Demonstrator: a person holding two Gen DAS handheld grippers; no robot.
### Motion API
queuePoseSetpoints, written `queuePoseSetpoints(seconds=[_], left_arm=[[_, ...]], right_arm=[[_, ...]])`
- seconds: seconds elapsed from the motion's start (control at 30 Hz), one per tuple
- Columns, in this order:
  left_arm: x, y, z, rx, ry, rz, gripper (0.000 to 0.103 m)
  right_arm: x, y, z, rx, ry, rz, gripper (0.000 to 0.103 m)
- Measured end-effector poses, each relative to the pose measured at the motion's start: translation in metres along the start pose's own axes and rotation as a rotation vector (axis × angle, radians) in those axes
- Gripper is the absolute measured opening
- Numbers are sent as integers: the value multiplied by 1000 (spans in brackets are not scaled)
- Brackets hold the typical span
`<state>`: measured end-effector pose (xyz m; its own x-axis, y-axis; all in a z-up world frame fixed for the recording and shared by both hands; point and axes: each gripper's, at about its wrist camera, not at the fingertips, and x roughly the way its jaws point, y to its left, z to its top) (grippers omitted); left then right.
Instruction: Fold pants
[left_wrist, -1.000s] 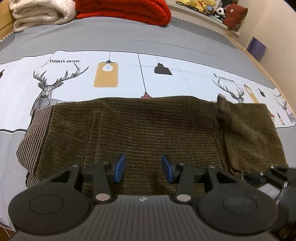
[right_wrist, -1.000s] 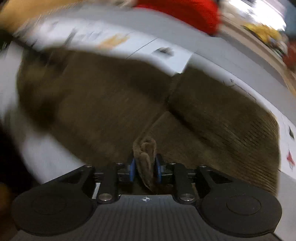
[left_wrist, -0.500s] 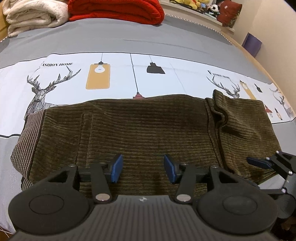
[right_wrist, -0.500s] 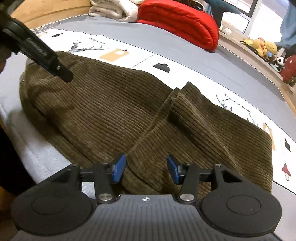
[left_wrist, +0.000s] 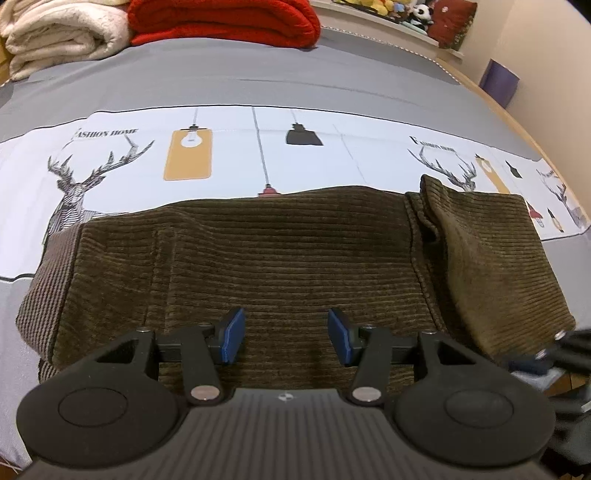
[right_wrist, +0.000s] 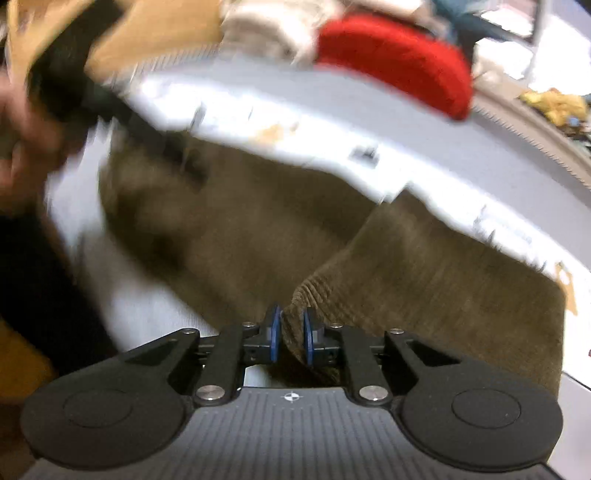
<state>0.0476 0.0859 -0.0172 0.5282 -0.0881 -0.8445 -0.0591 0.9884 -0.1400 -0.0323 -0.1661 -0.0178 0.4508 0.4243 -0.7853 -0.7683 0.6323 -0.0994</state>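
Note:
Olive-brown corduroy pants lie folded across the bed, waistband at the left, with a smaller flap folded over at the right. My left gripper is open and empty, just above the pants' near edge. In the blurred right wrist view, my right gripper is shut on the near edge of the pants, at a fold of cloth. The right gripper shows as a blur at the right edge of the left wrist view.
The bed has a grey cover with a white printed band of deer and lamps. A red blanket and a white blanket are stacked at the far side. Soft toys sit on the ledge.
My right gripper, open half a second ago, has shut on the near edge of the pants. The left gripper has stayed open and moved little.

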Motion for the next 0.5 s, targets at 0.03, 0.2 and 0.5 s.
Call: queuePoseSetpoints(seconds=[0.03, 0.2, 0.5], left_arm=[[1, -2, 1, 2, 1, -1, 55], [4, -11, 0, 17, 6, -4, 55], [4, -5, -1, 15, 7, 10, 55]], right_arm=[[7, 5, -5, -31, 32, -19, 19], [7, 14, -7, -89, -3, -74, 55], [31, 14, -3, -162, 45, -111, 22]])
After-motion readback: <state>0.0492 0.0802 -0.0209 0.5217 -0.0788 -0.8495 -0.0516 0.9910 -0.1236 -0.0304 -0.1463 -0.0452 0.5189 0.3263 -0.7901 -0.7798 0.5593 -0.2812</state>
